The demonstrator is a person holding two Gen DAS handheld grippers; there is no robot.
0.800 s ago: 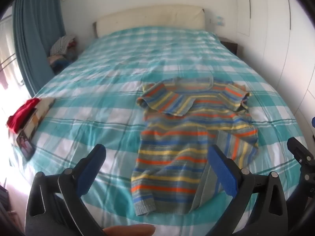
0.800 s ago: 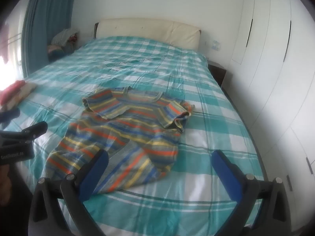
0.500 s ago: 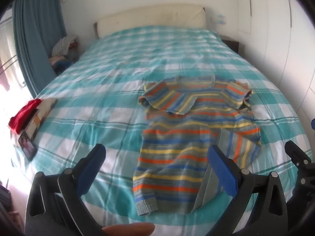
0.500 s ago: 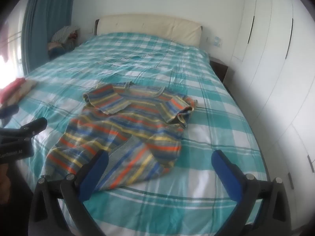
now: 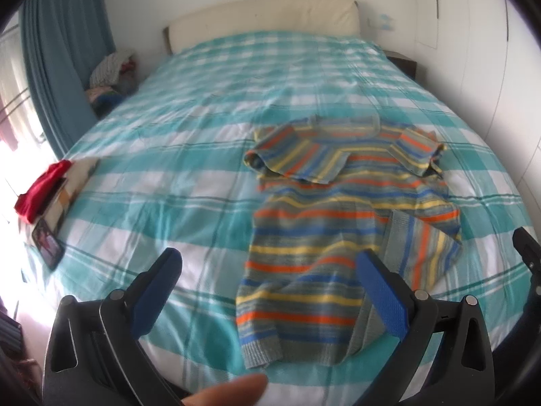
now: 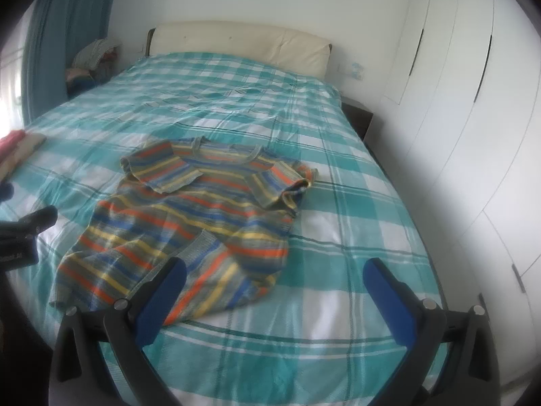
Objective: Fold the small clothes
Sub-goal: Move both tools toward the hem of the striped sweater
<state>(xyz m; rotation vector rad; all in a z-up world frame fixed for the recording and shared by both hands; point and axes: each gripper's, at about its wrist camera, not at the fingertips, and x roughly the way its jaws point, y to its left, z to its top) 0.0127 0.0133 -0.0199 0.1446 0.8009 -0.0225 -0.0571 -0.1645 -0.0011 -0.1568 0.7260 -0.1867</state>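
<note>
Claws first: the left gripper (image 5: 268,291) is spread wide with nothing between its blue pads (image 5: 382,299), hovering above the near edge of the bed (image 5: 189,142). The right gripper (image 6: 275,291) is likewise spread wide and empty, its left pad (image 6: 162,299) showing in front of the near hem of the striped shirt (image 6: 199,223).

In the left wrist view, that shirt (image 5: 338,237) lies at about 1 o'clock from the claw, on the teal-and-white checked bedcover. Its collar points toward the headboard (image 5: 267,17) at 12 o'clock. Both short sleeves are folded inward over the chest, and the lower right flap is turned over so its stripes run lengthwise.

At 9 o'clock in the left view, a red cloth (image 5: 40,186) rests on a pile of folded items at the bed's edge, with a dark phone-like slab (image 5: 47,248) just beside it; detail is blurred. A heap of clothes (image 5: 111,74) sits at 10 o'clock near the blue curtain (image 5: 64,57). In the right view, white wardrobe doors (image 6: 466,108) stand at 2 o'clock.
</note>
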